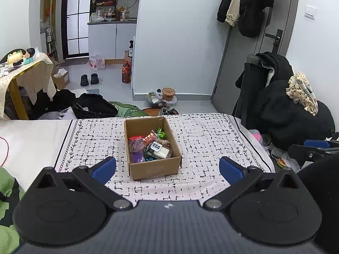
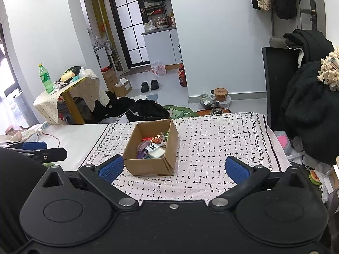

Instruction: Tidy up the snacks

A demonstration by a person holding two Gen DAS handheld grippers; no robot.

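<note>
An open cardboard box [image 1: 154, 170] stands on the black-and-white patterned cloth [image 1: 211, 139], holding several wrapped snacks [image 1: 151, 146] in red, purple, green and white. My left gripper [image 1: 167, 169] is open just in front of the box, nothing between its blue pads. In the right wrist view the same box [image 2: 148, 167] sits a little left of centre with the snacks [image 2: 152, 147] inside. My right gripper [image 2: 180, 169] is open too, its left pad [image 2: 111, 168] close to the box's near left corner. The other gripper [image 2: 34, 150] shows at the left edge.
The cloth [image 2: 211, 144] covers a bed whose white sheet [image 1: 31, 135] lies to the left. Beyond the far edge the floor holds black bags [image 1: 94, 105], slippers [image 1: 89, 79] and a bottle [image 1: 126, 72]. Dark clothes on a chair [image 1: 286, 105] stand at the right; a draped side table [image 2: 70, 89] at the left.
</note>
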